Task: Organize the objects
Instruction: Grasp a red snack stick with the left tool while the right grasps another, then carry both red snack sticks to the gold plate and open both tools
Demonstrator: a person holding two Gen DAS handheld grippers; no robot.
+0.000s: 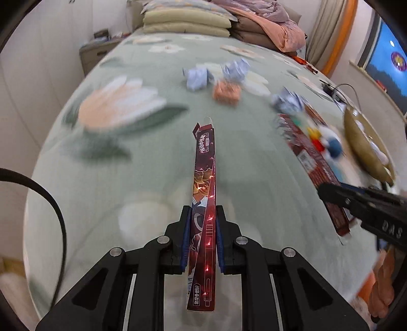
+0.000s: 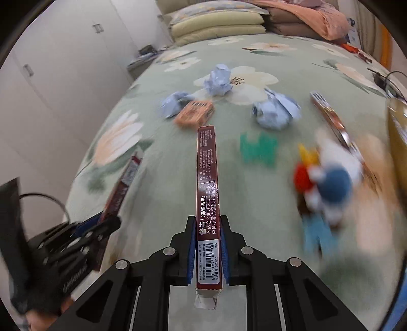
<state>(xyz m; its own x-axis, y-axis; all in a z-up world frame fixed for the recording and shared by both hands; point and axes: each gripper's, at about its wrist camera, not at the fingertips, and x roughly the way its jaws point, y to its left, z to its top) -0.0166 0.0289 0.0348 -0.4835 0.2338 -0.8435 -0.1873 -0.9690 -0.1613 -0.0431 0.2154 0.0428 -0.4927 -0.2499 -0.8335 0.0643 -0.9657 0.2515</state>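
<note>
My left gripper (image 1: 202,211) is shut on a long, thin red pen box (image 1: 204,178) that points forward above the green floral bedspread (image 1: 142,178). My right gripper (image 2: 208,221) is shut on a second long dark red pen box (image 2: 206,183) with white print and a barcode. The right gripper (image 1: 330,194) with its box also shows at the right in the left wrist view. The left gripper (image 2: 106,224) with its box shows at lower left in the right wrist view.
On the bedspread lie three crumpled blue paper balls (image 2: 218,80) (image 2: 175,101) (image 2: 276,110), a small orange box (image 2: 194,113), green clips (image 2: 258,147), a blue clip (image 2: 316,234), a small plush toy (image 2: 328,175), another long red box (image 2: 330,117) and an olive basket (image 1: 363,137). Pillows (image 2: 216,24) are stacked at the far end.
</note>
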